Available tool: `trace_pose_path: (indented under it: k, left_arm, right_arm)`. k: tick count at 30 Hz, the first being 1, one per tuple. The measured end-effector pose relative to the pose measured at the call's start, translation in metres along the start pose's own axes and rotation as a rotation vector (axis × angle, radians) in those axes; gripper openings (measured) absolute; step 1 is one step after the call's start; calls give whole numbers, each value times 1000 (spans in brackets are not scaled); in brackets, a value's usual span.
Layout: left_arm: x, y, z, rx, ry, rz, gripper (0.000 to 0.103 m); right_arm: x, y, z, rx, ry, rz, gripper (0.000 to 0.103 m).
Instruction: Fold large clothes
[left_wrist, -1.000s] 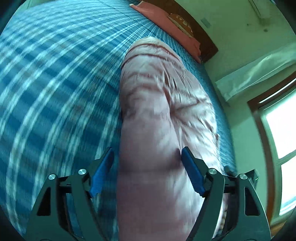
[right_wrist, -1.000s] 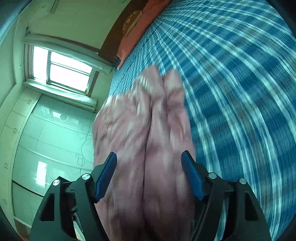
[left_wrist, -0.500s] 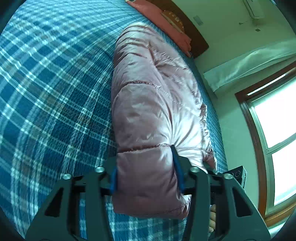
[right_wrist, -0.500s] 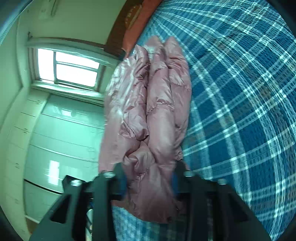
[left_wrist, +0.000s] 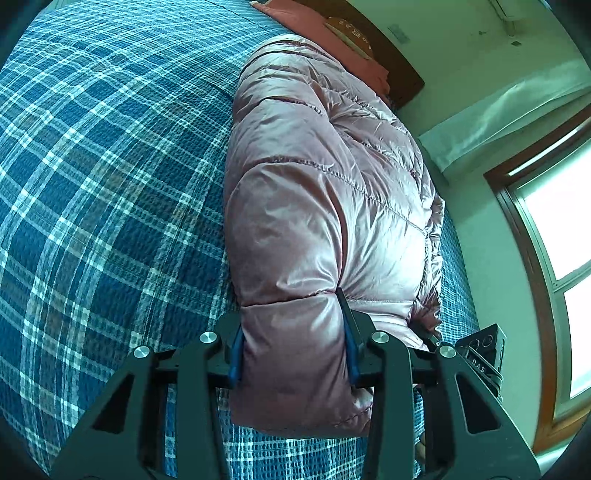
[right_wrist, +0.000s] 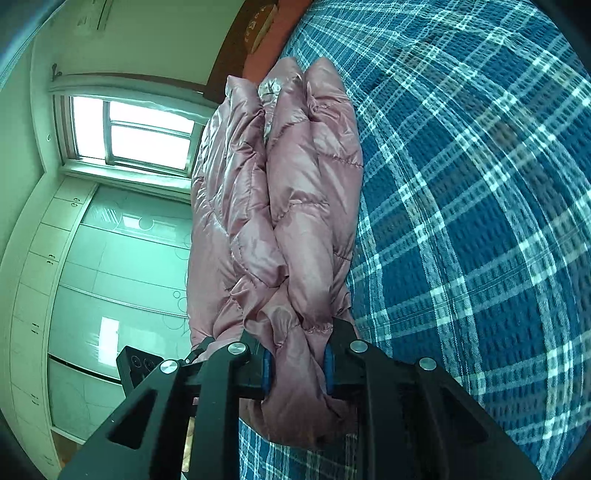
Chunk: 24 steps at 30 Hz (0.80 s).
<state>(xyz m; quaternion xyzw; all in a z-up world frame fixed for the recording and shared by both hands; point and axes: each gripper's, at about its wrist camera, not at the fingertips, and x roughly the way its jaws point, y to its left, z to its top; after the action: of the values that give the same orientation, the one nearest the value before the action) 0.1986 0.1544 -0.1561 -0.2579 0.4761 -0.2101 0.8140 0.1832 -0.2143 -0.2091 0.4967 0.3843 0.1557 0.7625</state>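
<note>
A pink quilted puffer jacket (left_wrist: 317, 192) lies folded lengthwise on a bed with a blue plaid cover (left_wrist: 103, 177). My left gripper (left_wrist: 293, 343) is shut on the jacket's near end, its blue pads pressing a thick padded section. In the right wrist view the jacket (right_wrist: 295, 192) shows bunched in several layers, and my right gripper (right_wrist: 297, 363) is shut on its gathered near edge. The far end of the jacket reaches toward the pillows.
Salmon pillows (left_wrist: 332, 26) and a dark wooden headboard (left_wrist: 402, 81) are at the bed's far end. A window (right_wrist: 133, 133) and pale wardrobe doors (right_wrist: 110, 277) stand beside the bed. The other gripper's camera block (left_wrist: 484, 350) shows at lower right.
Both grippers went from open around the jacket to shut on its near end. The blur of a second ago has stopped and the views have steadied.
</note>
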Motion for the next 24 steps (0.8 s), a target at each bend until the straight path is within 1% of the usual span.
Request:
trace_pose_path:
  k: [6,10,12,13,15,19,21,24]
  left_arm:
    - [0,2,-1,5,-1,1,39]
    - [0,1,0,14,-4,10,41]
    - [0,-1,1,26,-12,23,46]
    - [-1,-3,1,29,-16,29,48]
    - [-3,-3,0,30,-29,46,60]
    - [-13,-2,1,31,-50,66,65]
    - [-18,-2,1,39,-62,94,71]
    - [-25,-4,1,54,-75,123,72]
  right_arm:
    - [-5,-8,-5,4,-3,4,20]
    - [-6,-11,-6,18,-5,22,20]
    - [-6,-14,-4,24,-6,29,21]
    - [-8,-13,-5,23,-7,29,23]
    - [-14,-15,-5,12,-11,22,29]
    - [-25,-15,-8,2,-24,-2,40]
    - [-33,-15,-11,5,-36,-11,44]
    - [-44,-19,-14,17,-58,-29,48]
